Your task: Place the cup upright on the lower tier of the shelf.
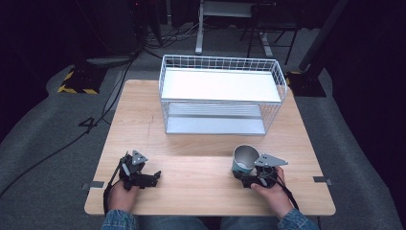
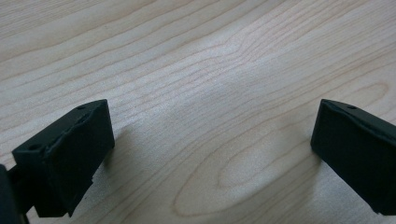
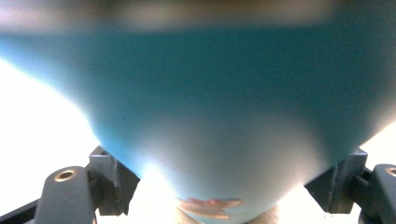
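Up close, the teal, silver-lined cup [image 3: 210, 107] is a blur, its rim cut off; from above, the right gripper [image 1: 253, 178] hides its base.

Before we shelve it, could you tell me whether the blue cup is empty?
Empty, as far as shows: the high view looks into the blue cup, held in the right gripper, and only its bare grey inside is visible.

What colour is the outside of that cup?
Teal blue on the cup, clearest in the right gripper view; its inside looks silvery grey.
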Available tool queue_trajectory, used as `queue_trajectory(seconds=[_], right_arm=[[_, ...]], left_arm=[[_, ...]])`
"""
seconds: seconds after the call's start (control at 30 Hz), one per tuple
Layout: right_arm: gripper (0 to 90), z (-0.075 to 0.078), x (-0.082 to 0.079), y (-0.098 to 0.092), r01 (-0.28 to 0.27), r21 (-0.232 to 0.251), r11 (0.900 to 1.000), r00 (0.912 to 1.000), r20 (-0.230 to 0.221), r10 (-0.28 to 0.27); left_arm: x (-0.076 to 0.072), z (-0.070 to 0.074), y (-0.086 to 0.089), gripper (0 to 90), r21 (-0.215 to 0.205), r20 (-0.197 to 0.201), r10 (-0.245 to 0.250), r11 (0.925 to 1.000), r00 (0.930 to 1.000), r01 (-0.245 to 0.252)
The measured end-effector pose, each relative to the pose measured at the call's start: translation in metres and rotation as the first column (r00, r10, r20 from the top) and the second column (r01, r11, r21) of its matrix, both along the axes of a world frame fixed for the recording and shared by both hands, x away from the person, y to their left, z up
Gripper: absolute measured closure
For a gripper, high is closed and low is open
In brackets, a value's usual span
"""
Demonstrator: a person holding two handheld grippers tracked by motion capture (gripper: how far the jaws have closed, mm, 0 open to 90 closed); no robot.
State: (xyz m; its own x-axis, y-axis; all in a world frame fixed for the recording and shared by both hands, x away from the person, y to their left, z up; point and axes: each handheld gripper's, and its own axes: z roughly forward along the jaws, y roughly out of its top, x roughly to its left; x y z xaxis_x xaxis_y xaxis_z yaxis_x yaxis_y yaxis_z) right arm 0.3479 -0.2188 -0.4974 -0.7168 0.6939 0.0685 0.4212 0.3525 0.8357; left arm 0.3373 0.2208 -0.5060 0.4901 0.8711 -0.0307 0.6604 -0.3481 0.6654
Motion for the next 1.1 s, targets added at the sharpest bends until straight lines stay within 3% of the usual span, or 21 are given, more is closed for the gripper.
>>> queue_trajectory(seconds=[0.3,1.1], right_arm=[[23.4,0.013,0.01,0.002,-0.008,0.018,1.0,0.9999,-0.01,0.008],[23.4,0.044,0.067,0.027,-0.012,0.014,1.0,0.9999,-0.011,0.013]], left_arm=[[0.0,0.0,0.0,0.0,0.0,0.0,0.004,1.0,1.0,-0.004],[-0.007,0.0,0.001,0.0,0.001,0.002,0.022,0.9998,0.9998,-0.022]])
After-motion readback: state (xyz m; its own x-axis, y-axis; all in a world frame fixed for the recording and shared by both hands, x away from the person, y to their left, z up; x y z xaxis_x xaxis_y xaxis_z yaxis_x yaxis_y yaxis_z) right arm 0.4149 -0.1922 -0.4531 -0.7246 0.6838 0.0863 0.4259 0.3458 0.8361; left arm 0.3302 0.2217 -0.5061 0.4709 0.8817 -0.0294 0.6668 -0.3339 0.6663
